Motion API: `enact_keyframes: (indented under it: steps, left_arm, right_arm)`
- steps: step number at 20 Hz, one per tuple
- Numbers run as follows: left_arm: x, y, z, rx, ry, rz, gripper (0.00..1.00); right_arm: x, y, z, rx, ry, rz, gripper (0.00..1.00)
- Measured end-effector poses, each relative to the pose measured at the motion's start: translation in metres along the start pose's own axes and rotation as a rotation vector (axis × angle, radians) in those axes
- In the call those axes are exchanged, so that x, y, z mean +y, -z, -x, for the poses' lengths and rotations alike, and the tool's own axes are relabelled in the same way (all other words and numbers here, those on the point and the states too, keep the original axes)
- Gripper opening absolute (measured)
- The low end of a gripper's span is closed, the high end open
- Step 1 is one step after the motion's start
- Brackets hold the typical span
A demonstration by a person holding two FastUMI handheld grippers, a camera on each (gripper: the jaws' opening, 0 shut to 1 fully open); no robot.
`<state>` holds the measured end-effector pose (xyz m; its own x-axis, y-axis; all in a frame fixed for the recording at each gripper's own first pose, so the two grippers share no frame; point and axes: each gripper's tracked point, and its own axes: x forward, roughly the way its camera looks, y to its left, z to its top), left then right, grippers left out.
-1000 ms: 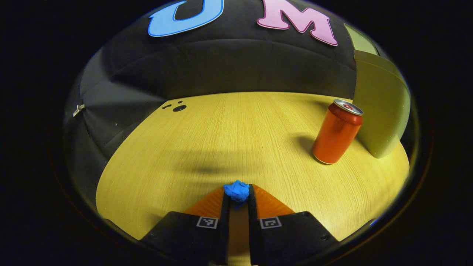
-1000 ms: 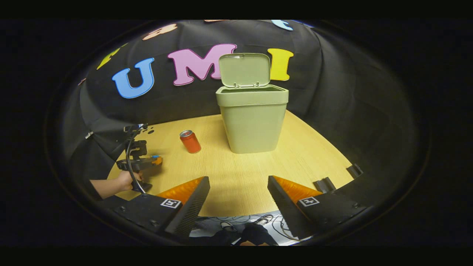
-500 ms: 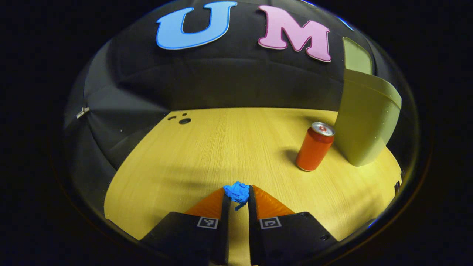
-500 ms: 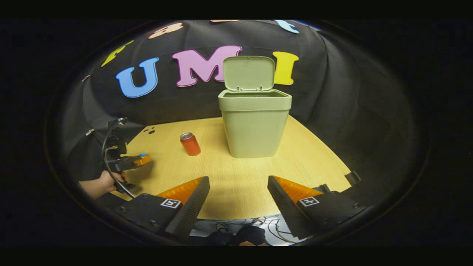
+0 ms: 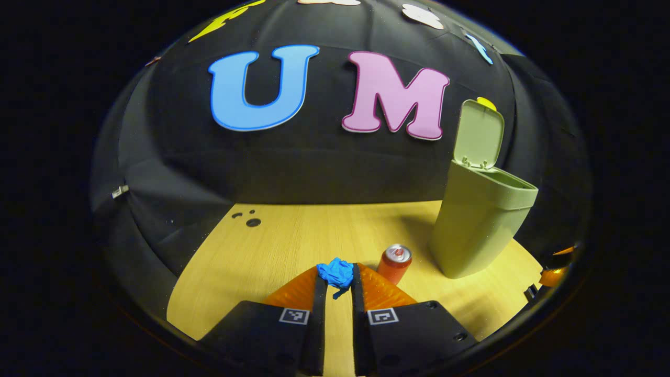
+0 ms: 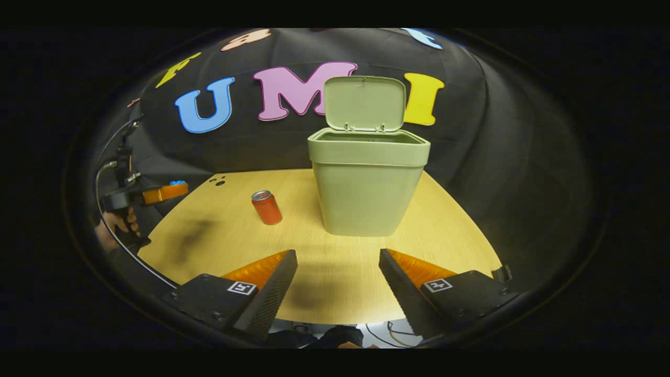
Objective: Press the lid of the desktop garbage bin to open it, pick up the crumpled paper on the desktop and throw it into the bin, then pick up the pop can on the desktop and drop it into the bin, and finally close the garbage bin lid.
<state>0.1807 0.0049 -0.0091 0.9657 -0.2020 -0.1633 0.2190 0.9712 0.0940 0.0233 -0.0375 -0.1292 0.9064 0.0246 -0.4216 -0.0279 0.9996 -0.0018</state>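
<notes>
Paper [image 5: 336, 273] pinched in left gripper [image 5: 336, 280], lifted higher off table [image 6: 335, 283] than second ago. Bin [image 6: 366, 183] lid up, ahead-right; can [image 6: 266, 207] standing beside it. Right gripper [image 6: 337, 262] open, empty. Next: carry over bin.

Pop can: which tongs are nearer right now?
Left, probably. The left tongs, shut on the blue paper, hang just short of the can. The right tongs, open, sit back at the table's near edge.

No legible text, label or number appears on the pop can [image 6: 267, 208] or bin [image 6: 366, 183].
</notes>
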Motion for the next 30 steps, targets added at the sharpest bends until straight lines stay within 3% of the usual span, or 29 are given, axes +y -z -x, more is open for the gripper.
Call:
enact_keyframes:
  steps: [1, 9, 13, 17, 20, 21, 23, 30]
  left_arm:
    - [-0.010, -0.014, 0.001, -0.015, 0.012, -0.008, 0.26]
    - [-0.141, -0.121, -0.021, -0.151, 0.177, -0.025, 0.26]
    - [-0.223, -0.136, -0.035, -0.157, 0.301, -0.039, 0.26]
    - [-0.280, -0.146, -0.047, -0.166, 0.349, -0.057, 0.26]
    - [-0.307, -0.145, -0.060, -0.160, 0.367, -0.080, 0.26]
    - [-0.313, -0.145, -0.064, -0.158, 0.369, -0.084, 0.22]
    - [-0.320, -0.144, -0.073, -0.148, 0.369, -0.091, 0.27]
    - [-0.328, -0.126, -0.090, -0.093, 0.373, -0.119, 0.29]
  right_arm:
    - [-0.004, -0.004, -0.003, -0.007, -0.011, 0.006, 0.99]
    - [-0.053, -0.016, -0.021, -0.035, -0.050, -0.001, 0.99]
    - [-0.082, -0.016, -0.031, -0.038, -0.060, -0.025, 0.99]
    - [-0.100, -0.019, -0.042, -0.040, -0.084, -0.044, 0.99]
    - [-0.109, -0.014, -0.050, -0.026, -0.102, -0.049, 0.99]
    - [-0.112, -0.013, -0.052, -0.021, -0.106, -0.053, 0.99]
    - [-0.116, -0.010, -0.059, -0.007, -0.115, -0.063, 0.99]
    - [-0.115, -0.009, -0.068, 0.006, -0.148, -0.075, 0.99]
